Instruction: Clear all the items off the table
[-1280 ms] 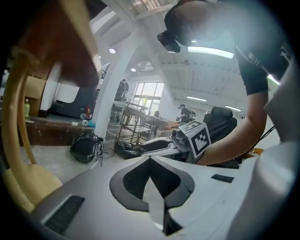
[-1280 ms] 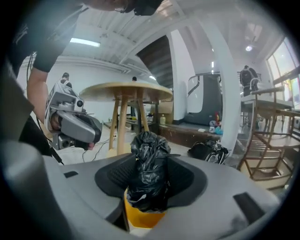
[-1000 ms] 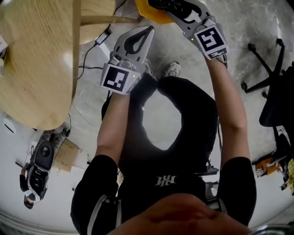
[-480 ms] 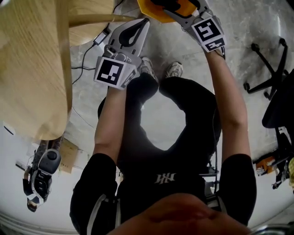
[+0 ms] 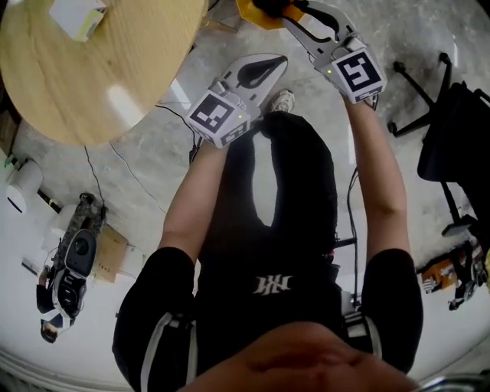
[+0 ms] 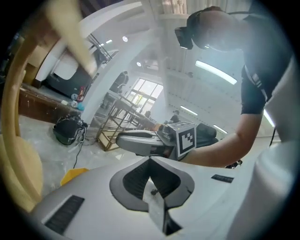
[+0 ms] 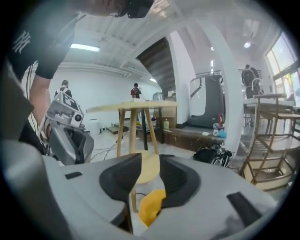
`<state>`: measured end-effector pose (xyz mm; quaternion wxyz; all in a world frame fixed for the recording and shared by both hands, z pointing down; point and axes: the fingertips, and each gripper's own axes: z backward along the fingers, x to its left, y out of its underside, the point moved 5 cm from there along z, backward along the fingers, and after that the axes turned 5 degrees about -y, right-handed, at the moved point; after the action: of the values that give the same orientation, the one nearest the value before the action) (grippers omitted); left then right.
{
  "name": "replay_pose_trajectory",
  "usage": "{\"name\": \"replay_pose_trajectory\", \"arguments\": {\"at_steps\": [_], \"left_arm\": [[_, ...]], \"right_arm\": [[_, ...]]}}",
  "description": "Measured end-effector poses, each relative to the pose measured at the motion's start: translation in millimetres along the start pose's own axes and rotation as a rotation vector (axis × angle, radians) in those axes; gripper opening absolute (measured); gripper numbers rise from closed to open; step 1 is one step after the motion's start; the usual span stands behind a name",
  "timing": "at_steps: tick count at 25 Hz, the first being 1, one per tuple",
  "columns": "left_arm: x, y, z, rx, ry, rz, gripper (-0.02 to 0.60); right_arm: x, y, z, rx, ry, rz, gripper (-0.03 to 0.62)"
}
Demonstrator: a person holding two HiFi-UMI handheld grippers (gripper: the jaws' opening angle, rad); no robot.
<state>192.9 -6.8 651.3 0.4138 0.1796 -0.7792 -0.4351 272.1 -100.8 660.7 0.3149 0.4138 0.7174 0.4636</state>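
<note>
A round wooden table (image 5: 99,84) fills the upper left of the head view. One small pale box (image 5: 76,17) lies on it near the top edge, well apart from both grippers. In the right gripper view the same table (image 7: 136,107) stands on thin legs in the middle distance, seen almost edge-on.

The left gripper (image 5: 278,61) sits at upper centre of the head view, above the person's knees and a shoe (image 5: 282,99). In its own view the left gripper (image 6: 150,160) has its fingers pressed together at the tips, and nothing is between them.

The right gripper (image 5: 291,11) is at the top edge of the head view, just beside a yellow object (image 5: 256,11). In its own view the right gripper (image 7: 151,159) has its fingers a little apart. They have just been closing, and they pinch nothing. Through the gap show a low round wooden stool (image 7: 147,171) and, lower in the frame, the yellow object (image 7: 150,206). The left gripper view shows that yellow object (image 6: 74,176) low at the left, on the pale floor.

An office chair (image 5: 452,145) stands at the right edge of the head view. A dark device (image 5: 69,268) lies on the floor at lower left.
</note>
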Motion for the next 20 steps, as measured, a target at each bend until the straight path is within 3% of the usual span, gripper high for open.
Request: {"name": "replay_pose_trajectory", "arguments": {"at_steps": [3, 5, 8, 11, 20], "left_arm": [[-49.0, -62.7, 20.3, -0.044, 0.011, -0.026, 0.012], [-75.4, -113.4, 39.3, -0.083, 0.011, -0.065, 0.012], [-104.3, -185.2, 74.6, -0.134, -0.012, -0.134, 0.012], [-121.3, -242.8, 113.6, -0.170, -0.057, -0.200, 0.012], [-121.7, -342.5, 246.6, -0.241, -0.293, -0.330, 0.012]], "right_arm": [[10.3, -76.8, 39.3, -0.078, 0.003, -0.002, 0.074], [18.1, -129.9, 61.3, -0.132, 0.002, 0.009, 0.074], [36.5, -203.2, 87.1, -0.202, -0.020, 0.028, 0.006], [61.1, -262.0, 106.3, -0.214, -0.065, 0.030, 0.003], [127.1, -403.1, 102.2, -0.282, -0.247, 0.024, 0.002]]}}
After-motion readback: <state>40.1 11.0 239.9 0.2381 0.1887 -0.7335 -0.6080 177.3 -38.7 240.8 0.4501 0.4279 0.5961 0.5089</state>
